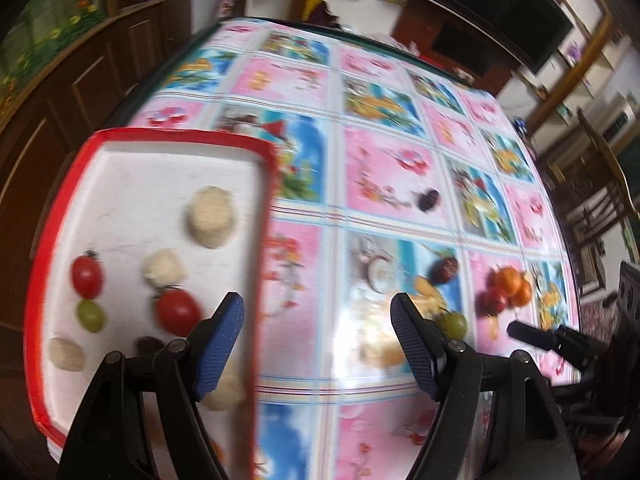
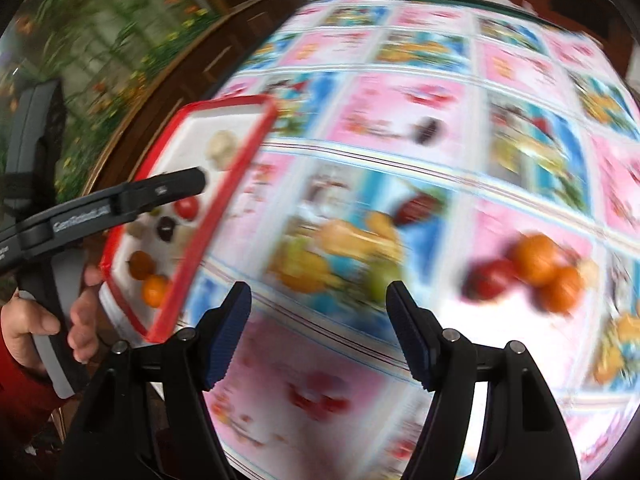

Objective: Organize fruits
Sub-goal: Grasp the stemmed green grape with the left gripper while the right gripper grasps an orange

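A white tray with a red rim [image 1: 264,184] lies at the table's left and holds red tomatoes [image 1: 178,310], a green grape [image 1: 91,315] and pale round fruits [image 1: 212,216]. My left gripper [image 1: 318,344] is open and empty, its left finger over the tray's right edge. On the cloth to the right lie oranges with a red fruit [image 1: 508,286], a green grape [image 1: 454,323] and dark fruits [image 1: 444,268]. My right gripper [image 2: 318,332] is open and empty above the cloth, with the oranges [image 2: 548,268] to its right and the tray [image 2: 224,184] to its left. The right wrist view is blurred.
A flowery pink and blue cloth [image 1: 384,168] covers the table. A dark fruit [image 1: 428,199] lies farther out on it. Wooden cabinets [image 1: 92,80] stand to the left and chairs [image 1: 600,208] to the right. The left gripper's arm [image 2: 120,200] reaches over the tray.
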